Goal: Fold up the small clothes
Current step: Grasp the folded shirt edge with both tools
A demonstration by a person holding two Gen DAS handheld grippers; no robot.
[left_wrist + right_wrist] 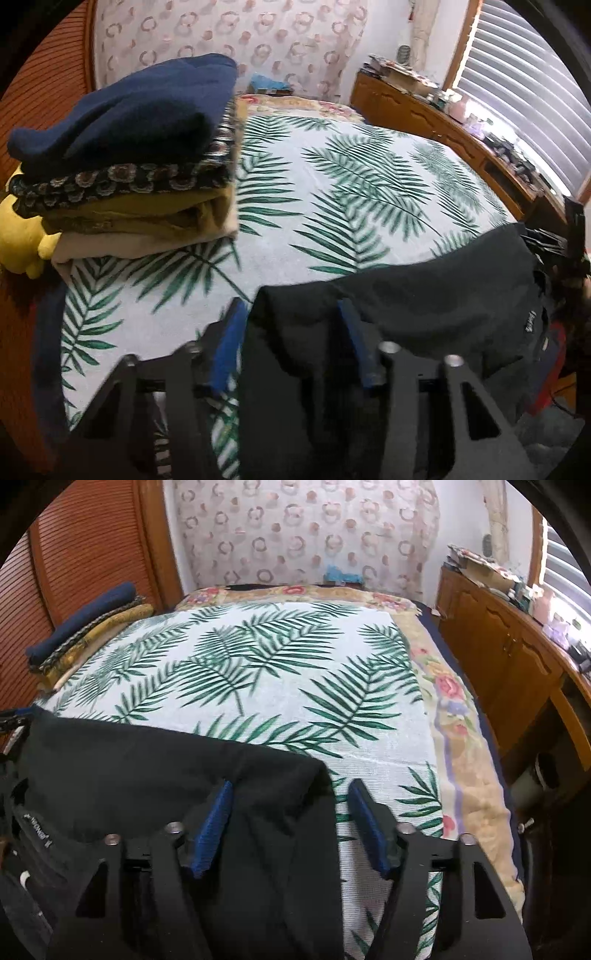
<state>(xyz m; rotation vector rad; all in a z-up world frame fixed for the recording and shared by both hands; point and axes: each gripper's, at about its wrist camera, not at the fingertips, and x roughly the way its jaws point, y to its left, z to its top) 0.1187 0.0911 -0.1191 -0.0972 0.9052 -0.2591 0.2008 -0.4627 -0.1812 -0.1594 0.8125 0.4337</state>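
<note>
Now laying out black garment (424, 306) at bed's (295, 686) near edge; left gripper (291, 332) and right gripper (290, 812) half-wide astride its corners, grip uncertain; next, pinch and fold

Home bedroom, bed (280, 672) with palm-leaf spread, folded clothes stack (125, 158), wooden dresser (498, 642), window blinds (524, 92)
</note>
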